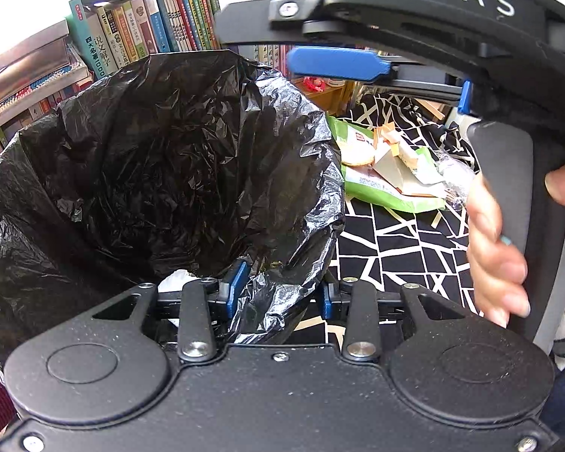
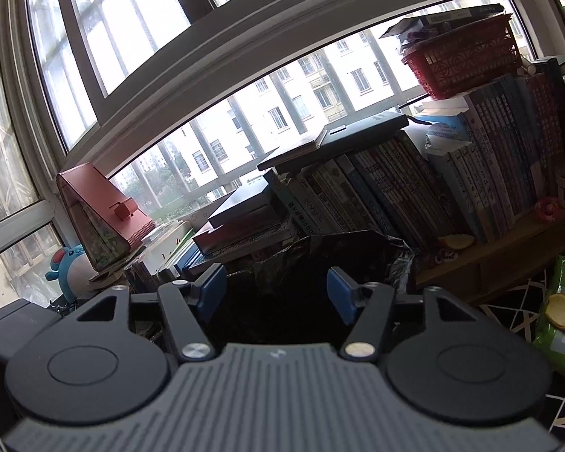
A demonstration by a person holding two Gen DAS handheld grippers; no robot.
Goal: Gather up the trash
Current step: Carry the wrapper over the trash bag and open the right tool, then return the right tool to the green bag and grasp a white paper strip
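A black trash bag [image 1: 169,158] stands wide open and fills the left wrist view. My left gripper [image 1: 280,293] is shut on the near rim of the trash bag, with the film bunched between its blue pads. Something white [image 1: 177,278] shows low inside the bag. A green snack packet [image 1: 388,184] with paper wrappers and a biscuit on it lies to the right of the bag. My right gripper [image 2: 277,292] hovers open above the bag's dark mouth [image 2: 282,301], nothing between its fingers. One of its blue pads [image 1: 335,62] shows over the bag's far rim.
A cloth with a black and white crack pattern [image 1: 395,248] lies under the packet. A row of books [image 2: 414,188] stands behind the bag, with a red basket [image 2: 467,64] on top. A blue plush toy [image 2: 69,267] sits at the left window. A person's hand [image 1: 497,248] holds the right handle.
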